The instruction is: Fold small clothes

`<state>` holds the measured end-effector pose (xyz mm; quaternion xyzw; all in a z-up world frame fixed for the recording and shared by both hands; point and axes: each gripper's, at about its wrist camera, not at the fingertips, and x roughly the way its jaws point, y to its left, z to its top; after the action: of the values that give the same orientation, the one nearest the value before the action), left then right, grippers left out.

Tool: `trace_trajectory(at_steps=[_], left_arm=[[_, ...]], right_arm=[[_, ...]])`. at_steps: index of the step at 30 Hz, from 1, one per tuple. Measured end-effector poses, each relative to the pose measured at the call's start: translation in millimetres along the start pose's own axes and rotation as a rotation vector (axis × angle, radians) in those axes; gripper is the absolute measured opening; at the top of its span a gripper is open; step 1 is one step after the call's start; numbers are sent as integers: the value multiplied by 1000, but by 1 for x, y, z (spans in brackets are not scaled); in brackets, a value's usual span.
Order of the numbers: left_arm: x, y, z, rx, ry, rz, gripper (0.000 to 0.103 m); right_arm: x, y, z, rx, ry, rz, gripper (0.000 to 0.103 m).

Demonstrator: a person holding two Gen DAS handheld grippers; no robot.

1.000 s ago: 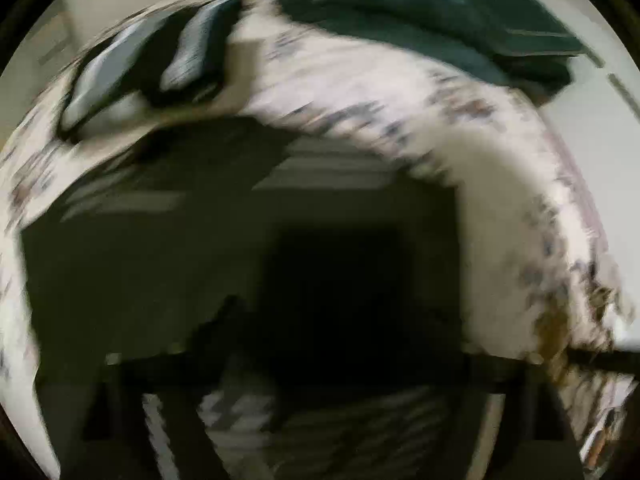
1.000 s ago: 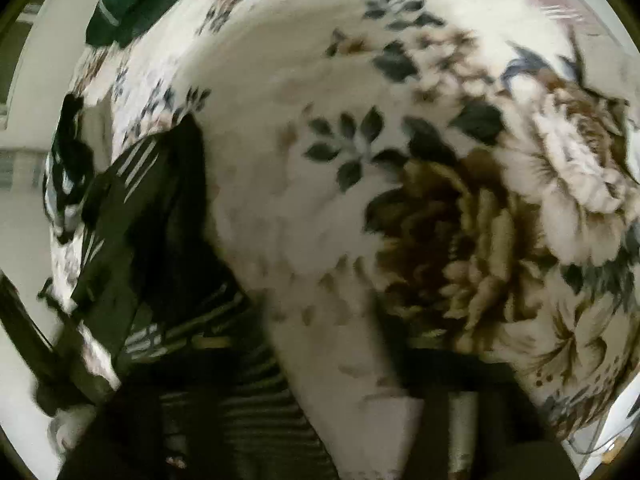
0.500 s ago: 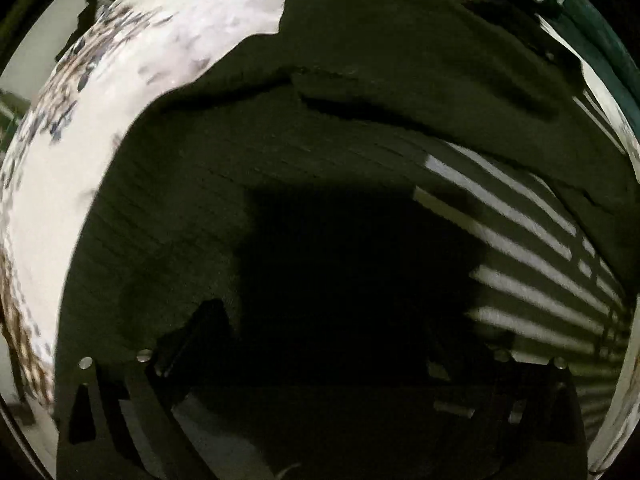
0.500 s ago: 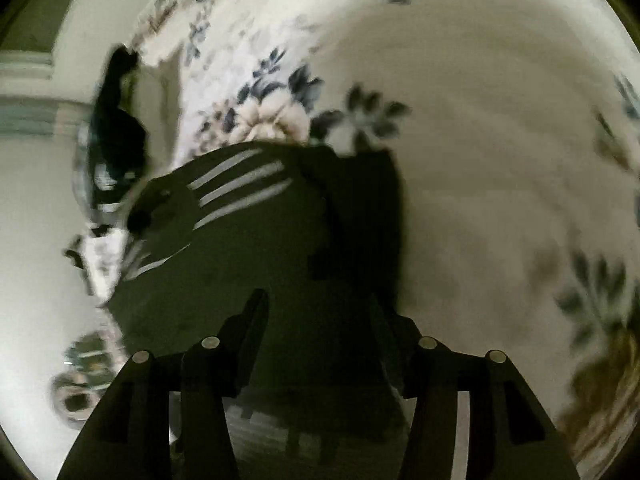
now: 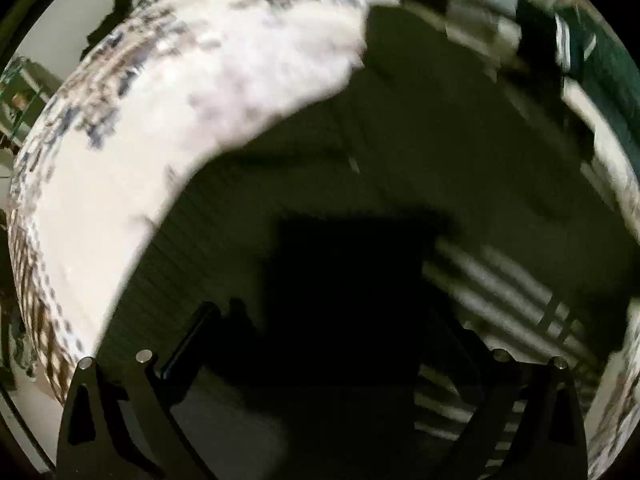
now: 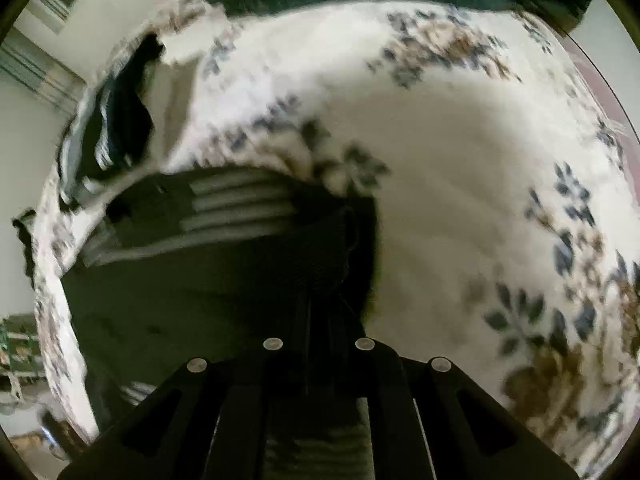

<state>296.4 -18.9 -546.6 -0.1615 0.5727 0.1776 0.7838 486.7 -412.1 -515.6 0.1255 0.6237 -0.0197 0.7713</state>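
Garment (image 6: 208,280): dark knit with pale stripes, lying on floral bedcover (image 6: 480,200).
Right gripper (image 6: 320,344): fingers pressed together, pinching the garment's edge directly ahead of the tips.
Left gripper (image 5: 320,360): fingers spread wide, garment (image 5: 400,168) beneath and between them, nothing held.
Risk: a single pinch may drag the cloth or bunch it; thin edge could slip out.
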Motion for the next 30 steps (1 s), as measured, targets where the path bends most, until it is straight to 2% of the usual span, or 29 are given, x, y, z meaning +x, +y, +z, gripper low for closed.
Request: trace_trajectory(at_steps=[2, 3, 4, 5, 7, 8, 9, 10, 11, 12, 13, 15, 17, 18, 20, 23, 24, 26, 27, 30], left_arm=[[-8, 7, 13, -31, -36, -40, 103], [-9, 7, 19, -42, -47, -53, 103], [-9, 10, 26, -55, -59, -72, 103], [-6, 13, 38, -77, -73, -110, 103], [-4, 22, 60, -115, -94, -170, 102], [-1, 27, 69, -141, -117, -227, 102], [5, 32, 78, -164, -136, -279, 101], [11, 34, 86, -177, -140, -301, 96], [20, 36, 95, -192, -138, -331, 90], [28, 39, 101, -198, -129, -356, 66], [36, 37, 104, -200, -109, -381, 37], [54, 39, 107, -199, -80, -417, 14], [56, 42, 103, -192, -93, -434, 11], [56, 43, 101, -187, -95, -440, 10], [56, 44, 99, -188, -94, -454, 9], [60, 46, 99, -191, -89, -468, 8], [61, 46, 100, -190, -87, -473, 8], [62, 47, 100, -182, -83, -481, 8], [62, 49, 100, -183, -80, -490, 7], [63, 54, 100, -191, -77, -511, 7]], right_arm=[[15, -14, -12, 12, 88, -33, 7], [31, -20, -16, 12, 185, -36, 9], [38, -25, -17, 28, 241, -36, 18], [40, -28, -17, 47, 265, -39, 21], [24, -25, -10, 82, 226, 2, 33], [16, -19, -6, 82, 198, 19, 39], [4, -4, 2, 71, 157, 63, 48], [-2, 9, 7, 56, 137, 106, 53], [-4, 28, 12, 30, 129, 155, 55], [-1, 56, 19, -23, 143, 219, 55], [6, 86, 25, -81, 165, 262, 55], [28, 163, 36, -223, 209, 346, 55], [47, 226, 41, -328, 239, 388, 55], [62, 271, 44, -408, 257, 421, 55], [81, 332, 45, -505, 273, 440, 55], [114, 402, 44, -605, 367, 449, 55], [124, 417, 41, -622, 402, 437, 55], [135, 437, 37, -660, 422, 442, 16], [134, 443, 38, -680, 394, 425, 3], [128, 439, 57, -617, 289, 395, 2]])
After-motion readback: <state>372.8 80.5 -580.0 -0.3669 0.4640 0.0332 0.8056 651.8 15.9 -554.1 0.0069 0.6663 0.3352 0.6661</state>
